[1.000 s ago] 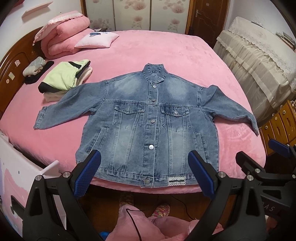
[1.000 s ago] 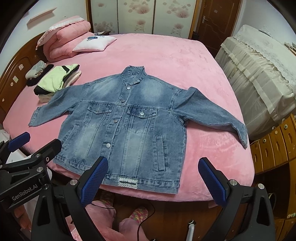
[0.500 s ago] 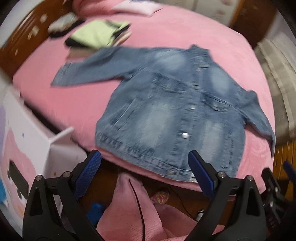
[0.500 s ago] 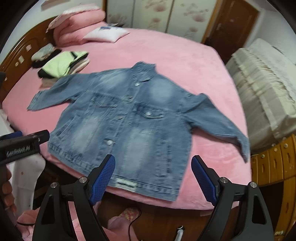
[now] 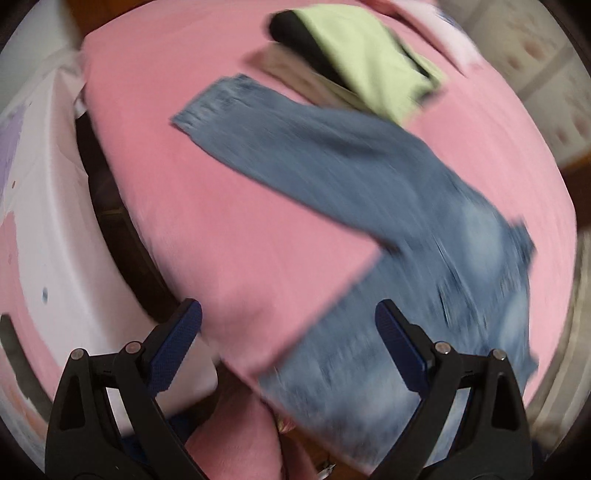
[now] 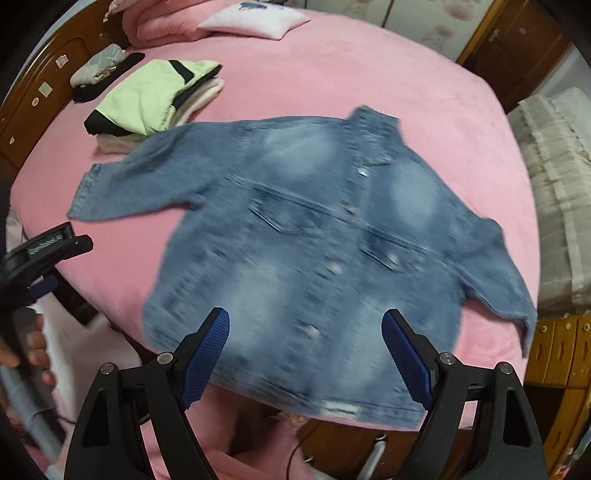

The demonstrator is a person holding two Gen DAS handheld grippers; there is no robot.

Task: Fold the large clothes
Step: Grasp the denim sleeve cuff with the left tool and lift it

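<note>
Comparing views against one second earlier:

Right claw (image 6: pixel 304 356): jaws wide, nothing between the pads; jaws narrowed slightly within the last second; now low over the hem of the denim jacket (image 6: pixel 314 240).

Left claw (image 5: pixel 288 349): jaws wide and empty; swung from a head-on view of the jacket to the left side, now steeply over the bed edge beside the left sleeve (image 5: pixel 280 147).

Left-view blur: heavy; fine detail unreadable.

Denim jacket: flat on the pink bed (image 6: pixel 351 62), front up, buttoned, both sleeves spread; unmoved since earlier, hem at the near edge.

Left sleeve cuff (image 6: pixel 86 192): nearest the left claw, not touched.

Folded stack (image 6: pixel 155 96): green-and-black garment on pale ones, just beyond the left sleeve; unchanged.

Pillow (image 6: pixel 255 20): far end, unchanged.

Task reading: approach only; no fold started. Likely first grasp points: left sleeve and hem.
</note>
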